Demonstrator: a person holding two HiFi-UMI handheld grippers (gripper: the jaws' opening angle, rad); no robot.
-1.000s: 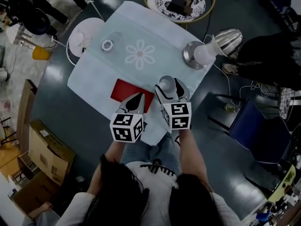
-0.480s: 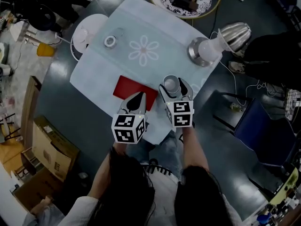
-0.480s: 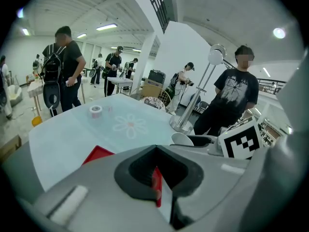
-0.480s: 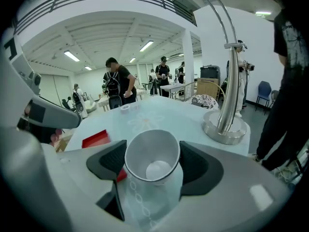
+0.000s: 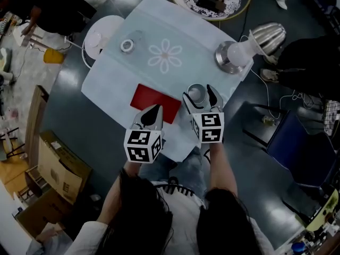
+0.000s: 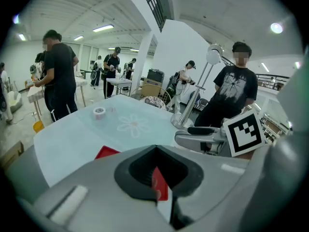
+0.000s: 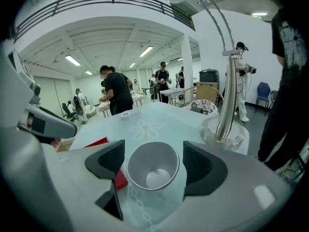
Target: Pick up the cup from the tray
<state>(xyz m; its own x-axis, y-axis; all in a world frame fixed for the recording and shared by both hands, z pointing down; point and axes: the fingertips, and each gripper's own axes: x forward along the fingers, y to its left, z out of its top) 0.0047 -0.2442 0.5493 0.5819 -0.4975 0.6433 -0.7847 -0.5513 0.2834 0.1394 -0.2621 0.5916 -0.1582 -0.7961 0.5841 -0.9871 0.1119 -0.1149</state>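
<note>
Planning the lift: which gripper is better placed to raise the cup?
Right. The right gripper has the cup between its jaws, closed on it. The left gripper is shut on nothing, over by the red tray.

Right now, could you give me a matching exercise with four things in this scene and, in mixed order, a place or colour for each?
Things:
1. cup
2. tray
3. tape roll
4. lamp base

Place or colour:
a. red
b. shiny metal
c. left of the flower print in the head view
d. between the jaws of the right gripper

Pairs: 1-d, 2-a, 3-c, 4-b.
</note>
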